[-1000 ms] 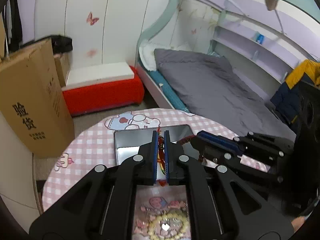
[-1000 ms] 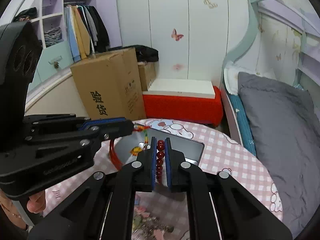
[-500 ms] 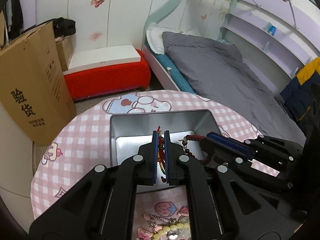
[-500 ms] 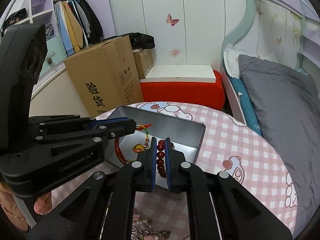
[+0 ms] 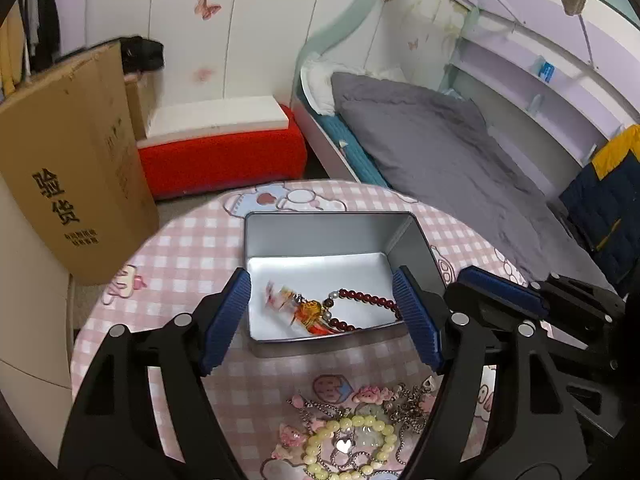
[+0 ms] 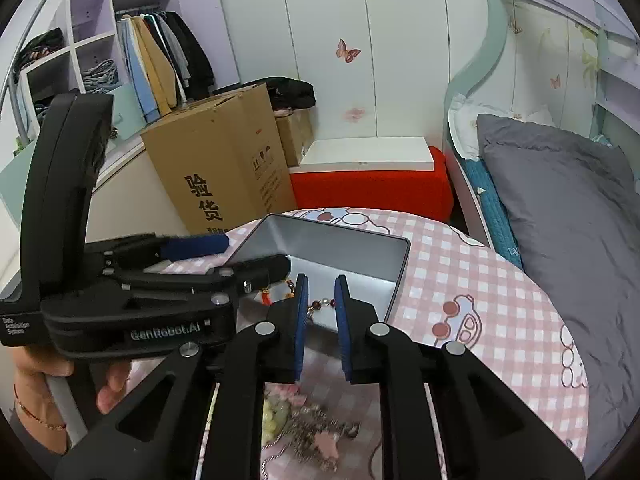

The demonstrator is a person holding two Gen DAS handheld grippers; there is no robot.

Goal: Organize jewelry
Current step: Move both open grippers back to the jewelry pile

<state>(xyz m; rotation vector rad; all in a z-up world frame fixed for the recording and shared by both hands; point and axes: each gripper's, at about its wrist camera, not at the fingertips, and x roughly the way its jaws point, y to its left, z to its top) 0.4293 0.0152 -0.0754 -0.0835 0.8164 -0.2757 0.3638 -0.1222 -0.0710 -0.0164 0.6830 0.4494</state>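
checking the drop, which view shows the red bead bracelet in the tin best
The left wrist view: the red bead bracelet lies in the open metal tin, beads and orange charm clear. The right wrist view shows only a few beads between the right gripper's fingers.

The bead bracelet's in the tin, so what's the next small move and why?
Probably lift both grippers clear: the bracelet lies in the tin, the opening left gripper and right gripper grip nothing, and a jewelry pile waits on the table.

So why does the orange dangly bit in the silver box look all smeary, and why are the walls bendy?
Left wrist view: the orange tassel charm on the dark red bead bracelet is motion-blurred inside the silver metal tin. Right wrist view: the fisheye lens bows the white butterfly wall panels.
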